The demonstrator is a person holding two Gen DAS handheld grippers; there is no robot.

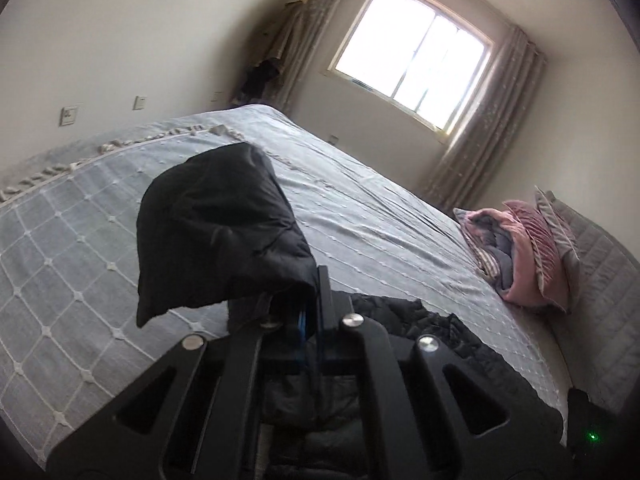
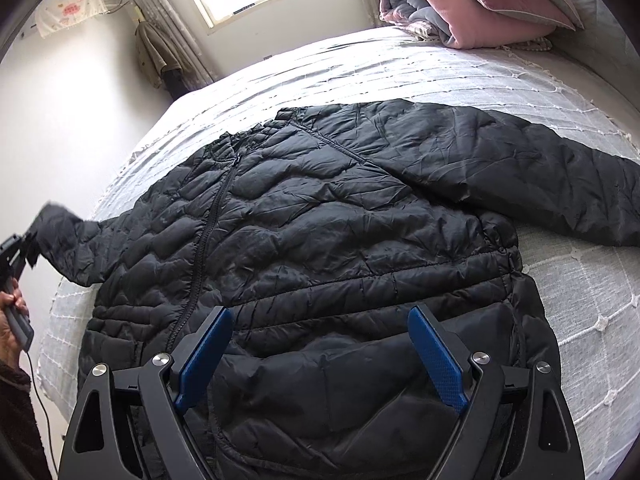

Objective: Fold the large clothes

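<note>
A black quilted puffer jacket [image 2: 320, 220] lies front up, zipped, across the grey bed [image 2: 440, 64]. Its right sleeve [image 2: 540, 168] stretches out flat to the right. My left gripper [image 1: 308, 304] is shut on the cuff of the left sleeve [image 1: 216, 224] and holds it lifted off the bed; the gripper also shows at the left edge of the right wrist view [image 2: 24, 248]. My right gripper [image 2: 320, 320] is open, its blue pads [image 2: 204, 356] hovering over the jacket's lower hem, holding nothing.
A folded pink and grey quilt with pillows [image 2: 472, 4] sits at the head of the bed, also in the left wrist view [image 1: 520, 252]. A window with curtains [image 1: 412, 64] is behind. A wall stands left of the bed [image 2: 80, 128].
</note>
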